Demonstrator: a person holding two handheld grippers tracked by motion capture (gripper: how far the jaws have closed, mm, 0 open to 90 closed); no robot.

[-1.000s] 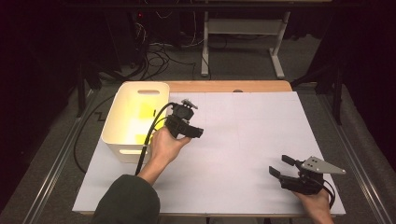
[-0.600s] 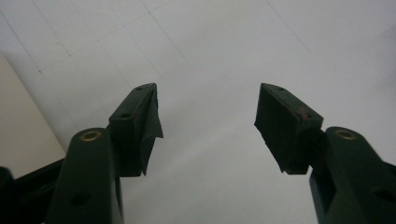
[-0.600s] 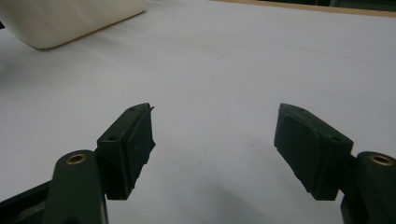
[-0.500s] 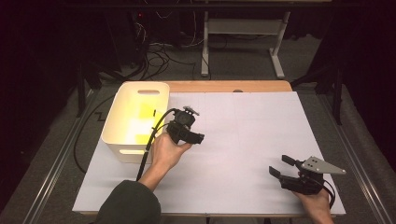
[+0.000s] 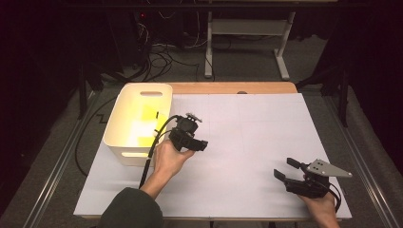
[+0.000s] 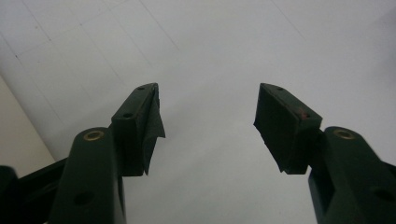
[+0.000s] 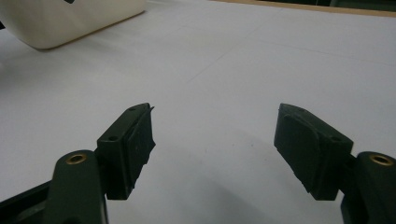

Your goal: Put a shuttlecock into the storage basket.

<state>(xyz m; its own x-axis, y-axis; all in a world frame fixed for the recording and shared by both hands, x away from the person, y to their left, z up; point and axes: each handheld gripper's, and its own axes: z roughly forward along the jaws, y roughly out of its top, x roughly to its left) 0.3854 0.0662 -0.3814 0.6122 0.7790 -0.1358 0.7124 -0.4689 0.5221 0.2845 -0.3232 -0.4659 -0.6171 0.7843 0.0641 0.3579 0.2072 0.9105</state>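
My left gripper (image 5: 197, 144) hovers over the white sheet just right of a cream bin (image 5: 115, 124), held in a hand that comes up from the bottom edge. Its jaws stand wide apart with nothing between them, and in the left gripper view (image 6: 208, 116) there is bare white paper below. My right gripper (image 5: 284, 168) rests low near the front right corner of the sheet. It is open too, with empty jaws pointing left toward the bin (image 7: 70, 23) in the right gripper view (image 7: 215, 140). Yellow pieces (image 5: 145, 116) lie inside the bin.
A white paper sheet (image 5: 247, 123) covers most of the wooden table (image 5: 228, 88). A black cable (image 5: 151, 152) trails from the left gripper past the bin's front corner. Beyond the table's far edge are floor cables and a metal stand (image 5: 244, 28).
The left hand has drawn its gripper slightly back from the bin toward the near edge. The right gripper has stayed where it was.
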